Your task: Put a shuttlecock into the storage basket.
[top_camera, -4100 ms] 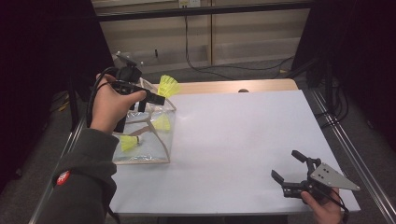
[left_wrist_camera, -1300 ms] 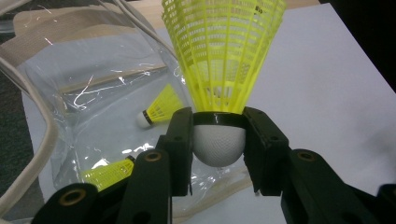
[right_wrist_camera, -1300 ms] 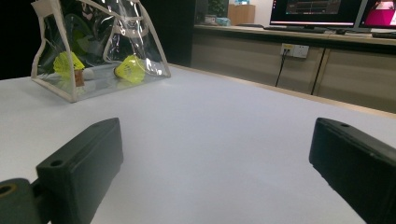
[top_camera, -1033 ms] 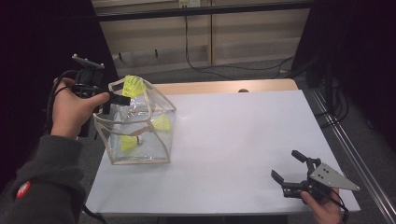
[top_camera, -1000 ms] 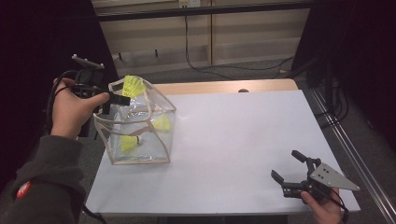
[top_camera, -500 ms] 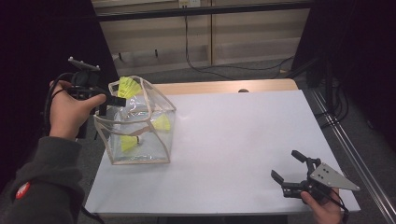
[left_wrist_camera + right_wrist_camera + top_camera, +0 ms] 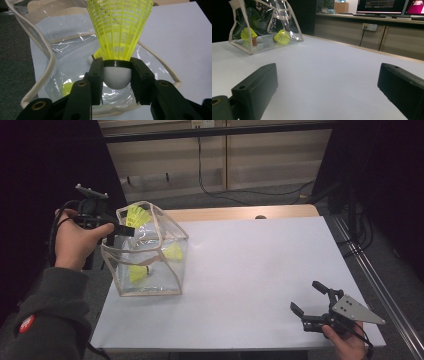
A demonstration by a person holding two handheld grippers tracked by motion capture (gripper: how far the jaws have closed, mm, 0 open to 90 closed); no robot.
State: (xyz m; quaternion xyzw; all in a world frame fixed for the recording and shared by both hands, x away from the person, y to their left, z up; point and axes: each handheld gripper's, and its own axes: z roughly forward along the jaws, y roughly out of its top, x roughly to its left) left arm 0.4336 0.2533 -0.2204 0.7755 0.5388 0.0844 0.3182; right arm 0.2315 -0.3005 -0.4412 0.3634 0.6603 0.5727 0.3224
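Note:
My left gripper (image 7: 117, 75) is shut on the white cork of a yellow shuttlecock (image 7: 120, 30), its skirt pointing away from me. In the high view the left gripper (image 7: 117, 229) holds that shuttlecock (image 7: 136, 215) at the upper left rim of a clear bag (image 7: 167, 227) with beige edging. Two more yellow shuttlecocks (image 7: 173, 251) (image 7: 137, 272) lie inside the bag. My right gripper (image 7: 306, 296) rests open on the table's front right, far from the bag. From the right gripper (image 7: 328, 72) the bag (image 7: 287, 20) stands far off at the left.
The white table top (image 7: 260, 265) has a wooden strip along its far edge. Beyond it are cabinets and cables on the floor. A metal rail (image 7: 372, 270) runs along the table's right side. The left forearm in a grey sleeve (image 7: 50, 315) lies off the table's left edge.
Since four seconds ago the left hand has carried the shuttlecock leftward, and the bag now stands taller with its mouth open. Over the last second it drifted only slightly left. The right gripper has kept still.

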